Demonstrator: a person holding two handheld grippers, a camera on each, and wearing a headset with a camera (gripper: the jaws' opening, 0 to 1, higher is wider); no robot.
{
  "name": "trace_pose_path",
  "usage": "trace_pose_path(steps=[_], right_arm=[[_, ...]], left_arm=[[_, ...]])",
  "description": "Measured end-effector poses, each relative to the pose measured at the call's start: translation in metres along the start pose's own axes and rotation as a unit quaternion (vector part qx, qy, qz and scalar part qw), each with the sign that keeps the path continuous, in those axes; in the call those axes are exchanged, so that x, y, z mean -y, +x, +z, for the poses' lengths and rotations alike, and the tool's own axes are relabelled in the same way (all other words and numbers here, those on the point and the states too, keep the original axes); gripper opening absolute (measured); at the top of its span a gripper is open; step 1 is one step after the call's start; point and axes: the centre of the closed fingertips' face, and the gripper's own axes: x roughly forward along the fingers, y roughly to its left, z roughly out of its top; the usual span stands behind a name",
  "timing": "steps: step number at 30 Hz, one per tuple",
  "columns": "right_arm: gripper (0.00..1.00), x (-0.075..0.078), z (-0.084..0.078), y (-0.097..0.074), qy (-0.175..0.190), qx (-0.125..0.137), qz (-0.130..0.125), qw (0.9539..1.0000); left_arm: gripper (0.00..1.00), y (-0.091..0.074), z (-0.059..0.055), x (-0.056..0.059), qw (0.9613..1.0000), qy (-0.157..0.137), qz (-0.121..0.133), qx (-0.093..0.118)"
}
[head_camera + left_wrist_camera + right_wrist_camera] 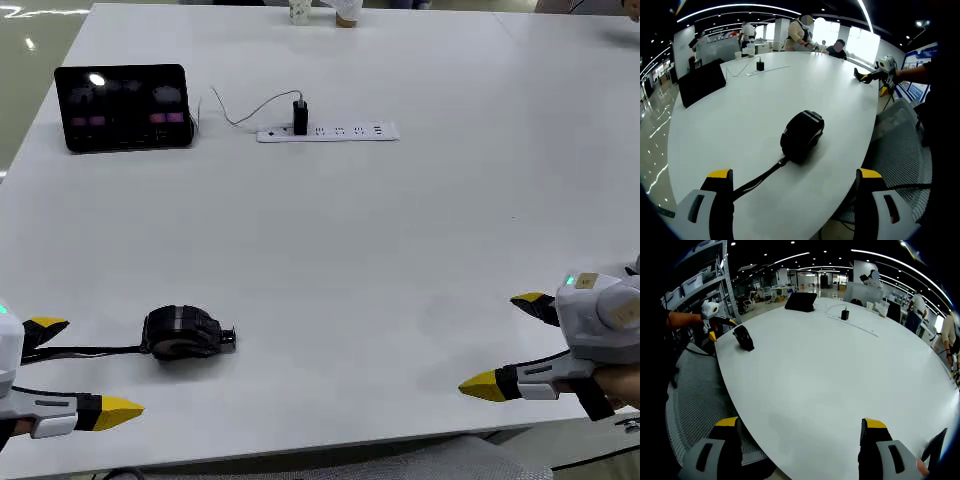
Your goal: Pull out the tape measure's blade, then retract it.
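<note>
Work is unstarted: tape measure (185,333), blade in, lies untouched at twelve o'clock of the wide-open left gripper (85,365); right gripper (500,342) gapes, empty.

The head view's edge cuts the left gripper (92,366) at 8 o'clock, the right gripper (495,342) at 4 o'clock and a cup (300,10) at 12 o'clock.
</note>
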Motion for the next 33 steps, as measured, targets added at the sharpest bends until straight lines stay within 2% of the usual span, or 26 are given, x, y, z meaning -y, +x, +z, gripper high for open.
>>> trace_pose_path(steps=[15,17,20,22,25,27,30,32,33], right_arm=[[0.99,-0.002,-0.004,-0.001,-0.006,-0.005,-0.001,1.0],[0.99,0.001,0.0,0.001,-0.032,0.011,-0.007,0.9994],[0.99,-0.002,-0.002,0.004,-0.036,0.005,0.004,0.9993],[0.99,0.0,0.0,0.007,-0.054,0.011,0.005,0.9985],[0.99,-0.004,0.004,0.01,-0.051,0.017,0.017,0.9984],[0.99,-0.004,0.007,0.011,-0.059,0.019,0.017,0.9979],[0.99,-0.006,0.007,0.015,-0.061,0.01,0.025,0.9978],[0.99,-0.005,0.007,0.018,-0.064,0.005,0.029,0.9975],[0.99,-0.006,0.008,0.02,-0.067,0.005,0.031,0.9973]], left_arm=[[0.99,-0.006,-0.003,-0.001,1.0,0.006,0.0,-0.005],[0.99,-0.007,-0.004,-0.002,0.9999,0.011,0.0,-0.006],[0.99,-0.007,-0.007,-0.003,0.9996,0.025,-0.002,-0.01],[0.99,-0.008,-0.007,-0.004,0.9996,0.026,-0.004,-0.012],[0.99,-0.008,-0.005,-0.004,0.9992,0.037,-0.007,-0.013],[0.99,-0.007,-0.004,-0.004,0.999,0.043,-0.01,-0.012],[0.98,-0.005,-0.001,-0.004,0.9974,0.069,-0.016,-0.012],[0.94,-0.003,0.001,-0.007,0.9943,0.106,-0.013,-0.011],[0.92,-0.002,0.0,-0.004,0.9929,0.116,-0.021,-0.015]])
